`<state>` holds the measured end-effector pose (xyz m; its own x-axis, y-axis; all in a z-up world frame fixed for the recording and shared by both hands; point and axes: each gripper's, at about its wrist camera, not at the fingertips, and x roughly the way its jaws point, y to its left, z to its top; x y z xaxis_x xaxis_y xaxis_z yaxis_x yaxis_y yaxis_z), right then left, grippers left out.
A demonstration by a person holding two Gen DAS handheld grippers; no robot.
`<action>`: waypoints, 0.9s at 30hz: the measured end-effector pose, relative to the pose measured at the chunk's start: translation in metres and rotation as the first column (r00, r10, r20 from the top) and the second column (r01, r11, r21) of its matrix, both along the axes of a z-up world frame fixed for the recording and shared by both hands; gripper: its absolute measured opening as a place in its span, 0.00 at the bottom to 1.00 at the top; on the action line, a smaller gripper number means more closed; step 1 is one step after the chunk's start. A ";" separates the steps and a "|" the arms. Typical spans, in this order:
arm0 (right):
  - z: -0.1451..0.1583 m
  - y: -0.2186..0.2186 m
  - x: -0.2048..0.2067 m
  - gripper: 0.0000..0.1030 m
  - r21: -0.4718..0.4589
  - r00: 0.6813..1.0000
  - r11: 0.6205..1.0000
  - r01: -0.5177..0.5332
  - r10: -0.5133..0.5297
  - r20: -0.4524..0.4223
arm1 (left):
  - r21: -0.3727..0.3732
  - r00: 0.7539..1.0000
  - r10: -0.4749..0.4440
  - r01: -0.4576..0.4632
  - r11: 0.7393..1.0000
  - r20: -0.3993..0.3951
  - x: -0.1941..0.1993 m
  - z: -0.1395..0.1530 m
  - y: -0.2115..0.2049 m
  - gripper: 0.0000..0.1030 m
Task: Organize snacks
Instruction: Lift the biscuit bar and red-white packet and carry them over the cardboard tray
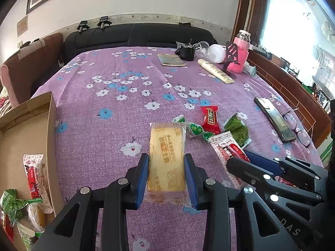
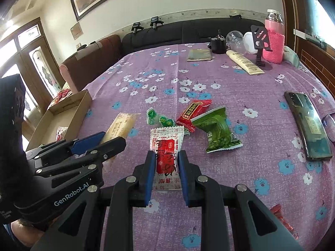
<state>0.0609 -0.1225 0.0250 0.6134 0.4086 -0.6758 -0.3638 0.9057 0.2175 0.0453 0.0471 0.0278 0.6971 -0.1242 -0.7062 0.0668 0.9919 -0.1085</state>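
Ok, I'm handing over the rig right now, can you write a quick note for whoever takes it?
Left tongs: shut on the yellow biscuit pack.
Right tongs: shut on the red-and-white sachet.
Cardboard box, at the table's left edge, already holds several snacks.
Left on the cloth: red packet, green packet, small green candies.

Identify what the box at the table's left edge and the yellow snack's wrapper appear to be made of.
Box: likely corrugated cardboard, matte brown, with a folded flap. Yellow snack's wrapper: apparently thin clear plastic film, glossy, with the contents showing through.
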 end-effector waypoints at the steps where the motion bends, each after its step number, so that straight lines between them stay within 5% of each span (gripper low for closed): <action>1: 0.000 0.000 0.000 0.21 0.003 1.000 1.000 -0.003 0.003 0.001 | -0.001 1.000 0.000 0.000 1.000 0.001 0.000 0.000 0.000 0.34; 27: 0.002 0.005 -0.004 0.21 0.015 1.000 1.000 -0.022 0.022 0.014 | -0.001 0.998 0.015 -0.015 1.000 0.061 -0.007 0.011 0.001 0.34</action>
<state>0.0570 -0.1173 0.0271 0.6132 0.4324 -0.6611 -0.3868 0.8940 0.2260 0.0379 0.0482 0.0392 0.7405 -0.1139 -0.6623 0.0584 0.9927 -0.1053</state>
